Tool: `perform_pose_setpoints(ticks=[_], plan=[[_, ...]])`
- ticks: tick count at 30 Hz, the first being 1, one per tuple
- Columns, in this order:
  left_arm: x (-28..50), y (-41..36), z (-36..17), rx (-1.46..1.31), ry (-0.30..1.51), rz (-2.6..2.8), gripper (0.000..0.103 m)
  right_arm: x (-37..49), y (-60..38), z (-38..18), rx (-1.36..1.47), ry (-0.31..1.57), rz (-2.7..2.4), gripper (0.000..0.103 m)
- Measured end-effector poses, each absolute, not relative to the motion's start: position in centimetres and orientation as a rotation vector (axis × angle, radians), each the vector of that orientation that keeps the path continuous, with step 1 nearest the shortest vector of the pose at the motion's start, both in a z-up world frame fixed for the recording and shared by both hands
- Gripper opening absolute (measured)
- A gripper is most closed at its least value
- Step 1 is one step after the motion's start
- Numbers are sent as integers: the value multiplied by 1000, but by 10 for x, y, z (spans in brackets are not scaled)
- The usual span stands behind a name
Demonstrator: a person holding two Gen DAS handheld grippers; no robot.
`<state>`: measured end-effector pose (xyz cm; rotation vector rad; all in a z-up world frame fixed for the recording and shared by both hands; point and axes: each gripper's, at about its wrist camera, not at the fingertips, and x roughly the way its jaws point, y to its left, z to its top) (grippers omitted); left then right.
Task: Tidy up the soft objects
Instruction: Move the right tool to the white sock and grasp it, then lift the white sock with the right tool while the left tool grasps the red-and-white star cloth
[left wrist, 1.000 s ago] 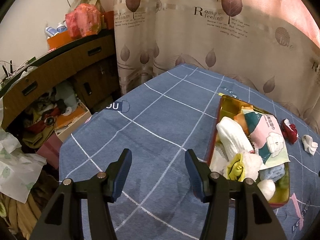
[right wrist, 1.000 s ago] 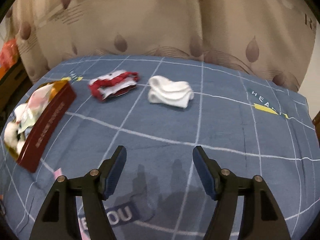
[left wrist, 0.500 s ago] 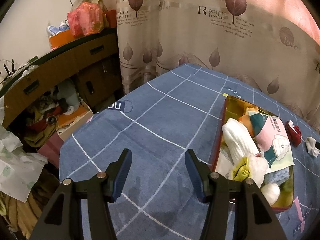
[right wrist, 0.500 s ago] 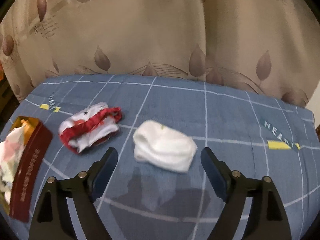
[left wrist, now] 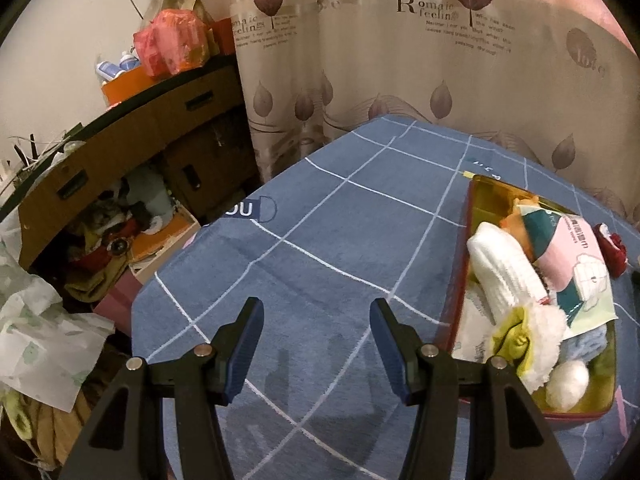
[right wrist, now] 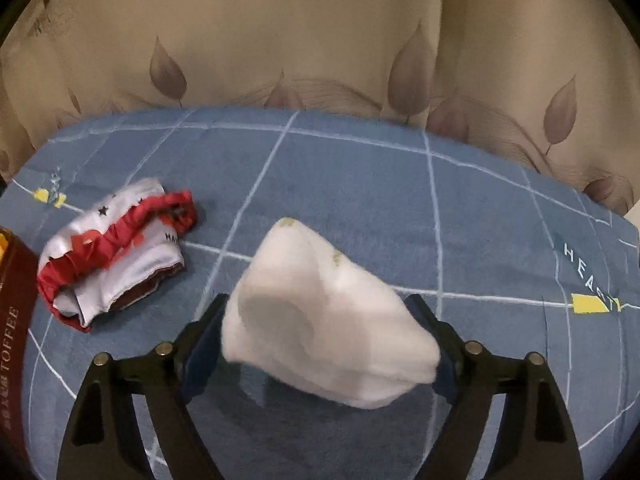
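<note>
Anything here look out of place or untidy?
Yes. A red-and-white garment lies crumpled on the blue cloth just outside the tin, which is already heaped above its rim. A white sock sits between the right tongs, whose jaws have just been closing.

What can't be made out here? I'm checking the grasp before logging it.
- Right gripper fingertips: right wrist view, hidden behind the white sock; pad contact unclear, jaws just closing.
- Tin: cut off by the left edge.
- Red-and-white cloth: left wrist view, small near the edge.
</note>
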<state>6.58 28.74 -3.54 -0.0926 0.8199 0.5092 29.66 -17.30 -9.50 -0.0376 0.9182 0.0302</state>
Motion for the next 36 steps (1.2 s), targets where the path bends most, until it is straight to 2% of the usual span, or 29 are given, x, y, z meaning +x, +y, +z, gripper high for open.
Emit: perform_pose_setpoints(ticks=[1,3,4,6,8,16,25,28,29,36], plan=[[65,288,-36,-98,822,513,57,294,-176,-95,-25,910,27,71],[65,291,-36,-125,826,503,57,289,-180,-93,-23,898,20,51],[64,292,-36,-134,827,503,57,287,-183,-92,-30,894,23,47],[64,292,-34,-134,826,509,57,283,-191,-91,-24,885,30,31],[63,287,-32,-117,817,512,57,276,-202,-91,-2,879,42,27],[72,238,-17,-56,802,379,57,222,-224,-86,14,838,88,25],[112,138,1,0,792,119,57,164,-234,-86,-25,828,89,25],[129,102,4,37,798,32,62,151,-239,-87,-34,832,70,25],[136,89,4,53,798,7,67,149,-241,-87,-41,830,58,25],[197,20,-14,93,887,-171,70,148,-252,-90,-58,844,-9,25]])
